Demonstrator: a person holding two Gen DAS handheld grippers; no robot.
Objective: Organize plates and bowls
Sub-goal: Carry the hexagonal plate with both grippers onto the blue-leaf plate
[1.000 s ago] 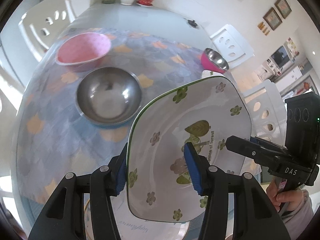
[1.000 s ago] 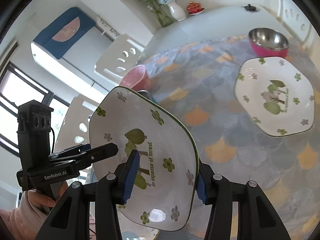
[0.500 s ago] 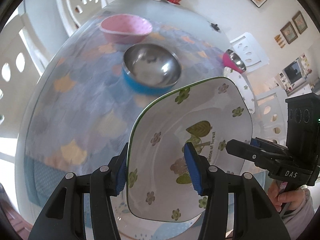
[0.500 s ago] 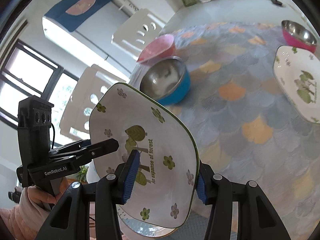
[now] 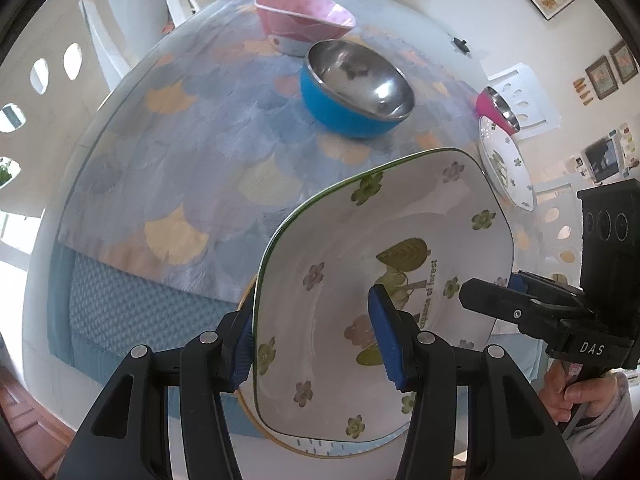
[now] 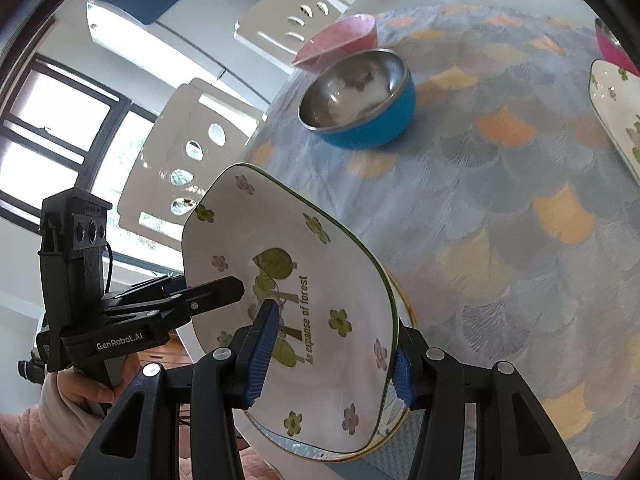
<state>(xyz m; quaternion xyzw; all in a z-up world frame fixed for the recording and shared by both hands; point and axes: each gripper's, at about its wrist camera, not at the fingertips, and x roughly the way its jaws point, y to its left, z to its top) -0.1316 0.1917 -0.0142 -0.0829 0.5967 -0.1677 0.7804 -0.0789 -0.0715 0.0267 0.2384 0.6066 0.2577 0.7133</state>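
A white plate with green flowers and a tree print (image 5: 360, 260) (image 6: 320, 272) hangs tilted over the table's near edge. My left gripper (image 5: 314, 336) is shut on one rim and my right gripper (image 6: 330, 360) on the opposite rim. Each one shows in the other's view, the right gripper (image 5: 492, 288) at the plate's right side and the left gripper (image 6: 208, 284) at its left. Just under the held plate lies a gold-rimmed plate (image 5: 312, 446) (image 6: 320, 454), mostly hidden.
On the scalloped tablecloth (image 5: 180, 160) stand a blue steel bowl (image 5: 352, 92) (image 6: 360, 100) and a pink bowl (image 5: 304, 16) behind it. A second floral plate (image 5: 504, 164) (image 6: 616, 108) and a magenta bowl (image 5: 498, 108) sit at the right. White chairs (image 6: 192, 148) ring the table.
Both grippers carried the floral plate back toward the table's near edge and lower; the bowls now appear farther off. The grip on the plate has not changed.
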